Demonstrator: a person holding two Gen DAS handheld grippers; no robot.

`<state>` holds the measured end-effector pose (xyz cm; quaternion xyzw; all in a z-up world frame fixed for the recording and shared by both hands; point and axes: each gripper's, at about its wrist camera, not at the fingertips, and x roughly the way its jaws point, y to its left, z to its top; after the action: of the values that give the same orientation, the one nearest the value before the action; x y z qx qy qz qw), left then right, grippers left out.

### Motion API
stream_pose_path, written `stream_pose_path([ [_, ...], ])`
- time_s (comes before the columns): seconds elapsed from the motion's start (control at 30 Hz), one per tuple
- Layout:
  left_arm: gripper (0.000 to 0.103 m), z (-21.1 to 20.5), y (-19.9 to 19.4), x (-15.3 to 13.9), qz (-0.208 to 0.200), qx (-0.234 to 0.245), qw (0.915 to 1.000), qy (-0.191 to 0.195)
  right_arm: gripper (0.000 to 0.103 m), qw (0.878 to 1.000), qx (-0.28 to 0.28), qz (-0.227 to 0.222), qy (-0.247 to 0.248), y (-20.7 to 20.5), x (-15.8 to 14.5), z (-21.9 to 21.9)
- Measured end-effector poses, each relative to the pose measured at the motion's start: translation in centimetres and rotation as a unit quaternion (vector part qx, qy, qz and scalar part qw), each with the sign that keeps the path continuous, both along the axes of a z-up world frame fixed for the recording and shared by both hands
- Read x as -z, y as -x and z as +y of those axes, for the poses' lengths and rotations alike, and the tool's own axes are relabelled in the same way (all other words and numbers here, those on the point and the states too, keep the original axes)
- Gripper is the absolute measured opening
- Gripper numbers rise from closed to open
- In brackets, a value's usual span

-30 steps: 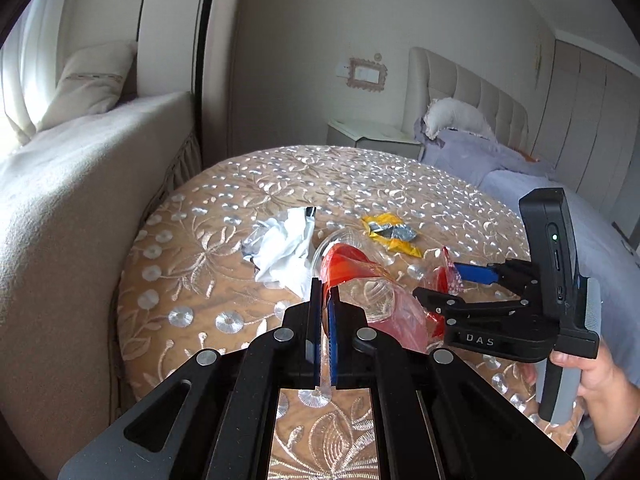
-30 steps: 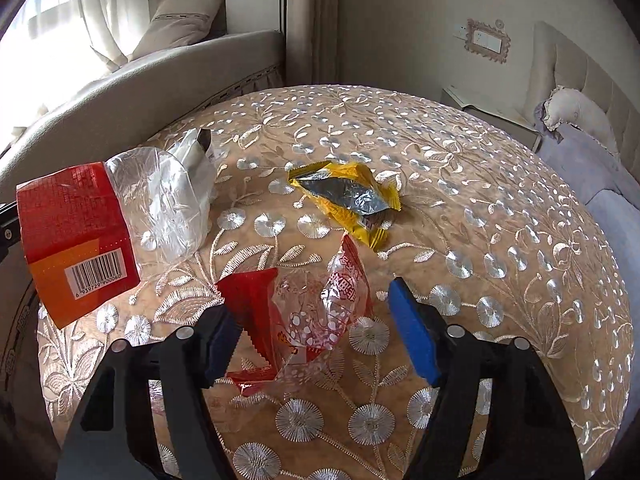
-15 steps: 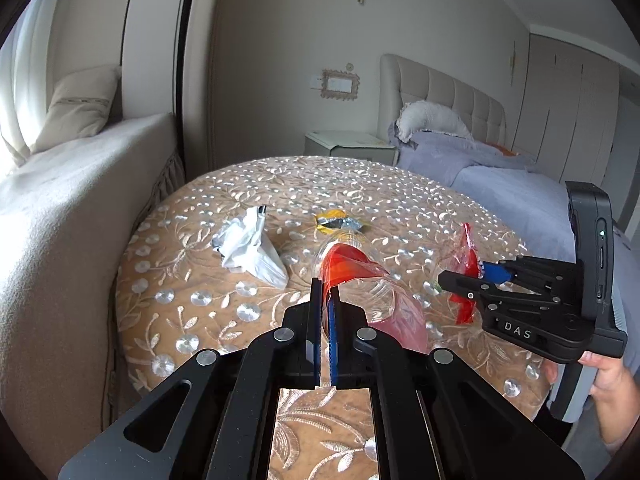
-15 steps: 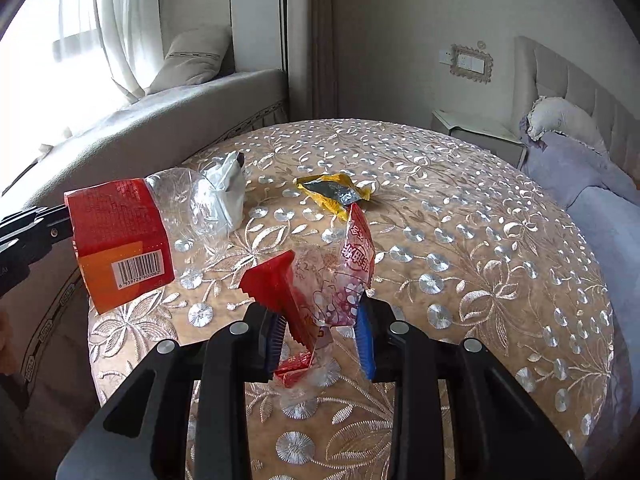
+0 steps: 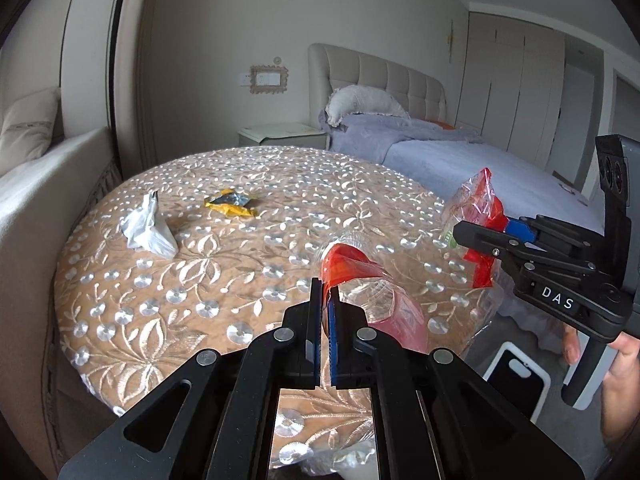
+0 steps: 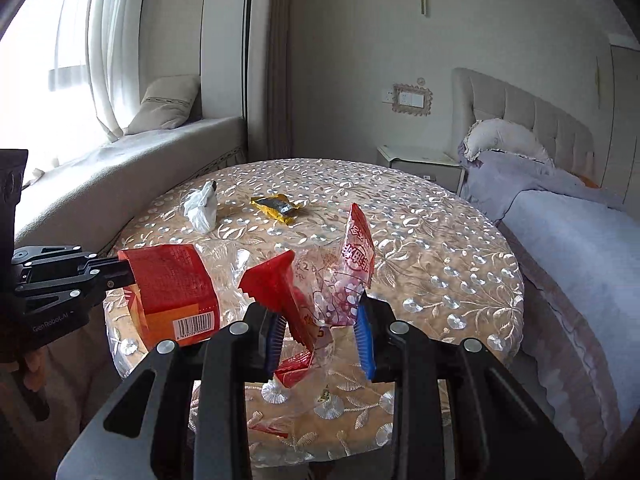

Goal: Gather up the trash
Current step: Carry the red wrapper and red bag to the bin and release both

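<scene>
My left gripper (image 5: 325, 312) is shut on a red and clear snack bag (image 5: 372, 284), held above the near edge of the round table (image 5: 224, 288); the bag shows its barcode side in the right wrist view (image 6: 172, 292). My right gripper (image 6: 320, 336) is shut on a crumpled red and clear wrapper (image 6: 328, 280), lifted off the table; it also shows in the left wrist view (image 5: 476, 216). A white crumpled bag (image 5: 150, 224) and a yellow wrapper (image 5: 230, 204) lie on the far left part of the table.
A window seat with a cushion (image 6: 168, 104) runs along the left. A bed (image 5: 460, 152) and a nightstand (image 5: 280, 134) stand behind and right of the table. A white stool-like object (image 5: 516, 376) sits on the floor by the table's right edge.
My right gripper closed on the red and clear wrapper and lifted it off the table. Both grippers pulled back and up from the table, each with its wrapper.
</scene>
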<state>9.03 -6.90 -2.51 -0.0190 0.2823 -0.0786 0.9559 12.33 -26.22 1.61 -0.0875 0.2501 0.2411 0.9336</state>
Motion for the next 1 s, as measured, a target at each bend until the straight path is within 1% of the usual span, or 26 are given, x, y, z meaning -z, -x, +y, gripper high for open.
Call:
stream_pose_path([
  [0.23, 0.002, -5.5, 0.5, 0.8, 0.003, 0.059, 0.9983, 0.000, 0.032, 0.998, 0.059, -0.006, -0.001, 2.5, 0.3, -5.8],
  [0.37, 0.002, -9.0, 0.6, 1.4, 0.007, 0.092, 0.9957, -0.001, 0.032, 0.995, 0.097, -0.008, 0.004, 3.7, 0.6, -8.9],
  [0.47, 0.002, -11.7, 0.6, 2.1, 0.011, 0.117, 0.9930, -0.008, 0.032, 0.992, 0.123, -0.006, -0.002, 4.5, 0.9, -11.4],
  [0.6, 0.002, -15.3, 0.5, 3.2, 0.028, 0.157, 0.9871, -0.013, 0.032, 0.988, 0.156, -0.002, -0.011, 5.5, 1.5, -14.4],
  [0.77, 0.002, -19.6, 0.8, 4.3, 0.028, 0.202, 0.9786, -0.023, 0.032, 0.981, 0.191, 0.018, -0.038, 6.3, 2.5, -18.0],
  [0.9, 0.002, -22.7, 1.2, 5.2, 0.028, 0.241, 0.9698, -0.024, 0.032, 0.974, 0.221, 0.022, -0.040, 7.1, 3.3, -20.4],
  [1.0, 0.002, -24.6, 1.2, 6.0, 0.036, 0.267, 0.9626, -0.026, 0.032, 0.971, 0.231, 0.030, -0.047, 7.6, 3.9, -22.0],
])
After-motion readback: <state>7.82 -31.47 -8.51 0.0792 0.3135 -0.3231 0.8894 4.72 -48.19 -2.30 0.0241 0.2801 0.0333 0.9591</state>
